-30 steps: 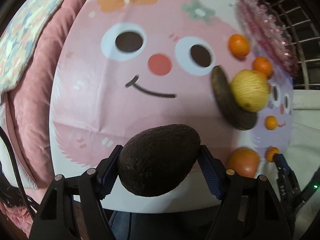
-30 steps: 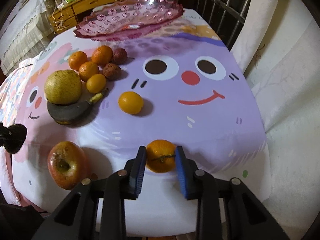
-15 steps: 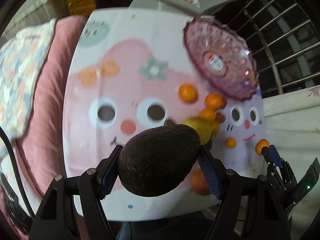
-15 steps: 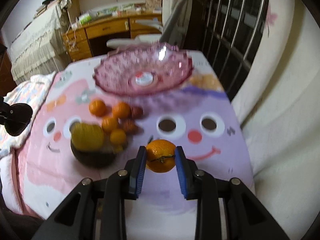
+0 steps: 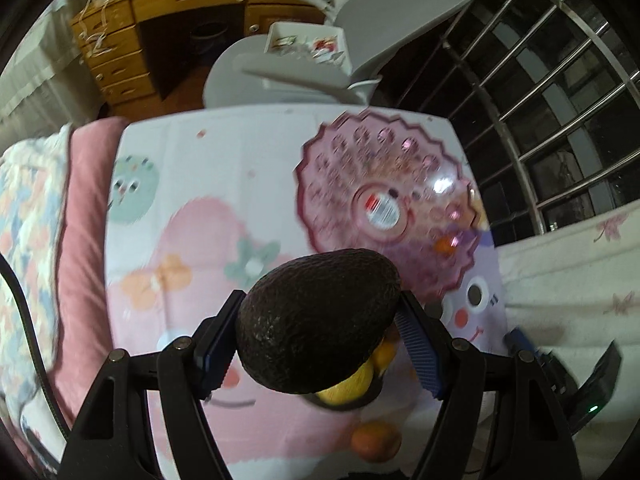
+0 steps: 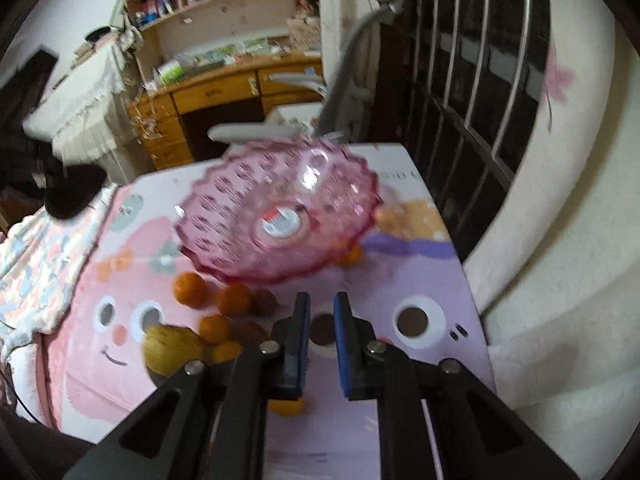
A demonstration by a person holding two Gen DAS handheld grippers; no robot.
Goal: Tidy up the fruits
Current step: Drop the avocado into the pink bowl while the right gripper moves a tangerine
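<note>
A dark avocado (image 5: 316, 320) sits between the blue pads of my left gripper (image 5: 316, 328), which is shut on it above the cartoon tablecloth, just short of the pink glass dish (image 5: 320, 184). My right gripper (image 6: 322, 344) hangs over the purple face with its jaws closing together and nothing between them. An orange (image 6: 286, 406) shows under its left finger. The dish (image 6: 224, 216) lies ahead of it, holding no fruit. Left of the right gripper lie several oranges (image 6: 190, 288), a yellow fruit (image 6: 172, 348) and brown fruits (image 6: 262, 302).
An orange-red apple (image 5: 376, 438) lies near the table's front edge. A grey chair (image 5: 280, 64) and a wooden desk (image 6: 224, 92) stand past the table's far end. A metal window grille (image 6: 472, 80) is on the right, a pink cushion (image 5: 80, 240) on the left.
Both grippers rose and tipped up, so the dish and room came into view. The orange held in the right gripper is gone from its jaws, which have closed. The left still holds the avocado.
</note>
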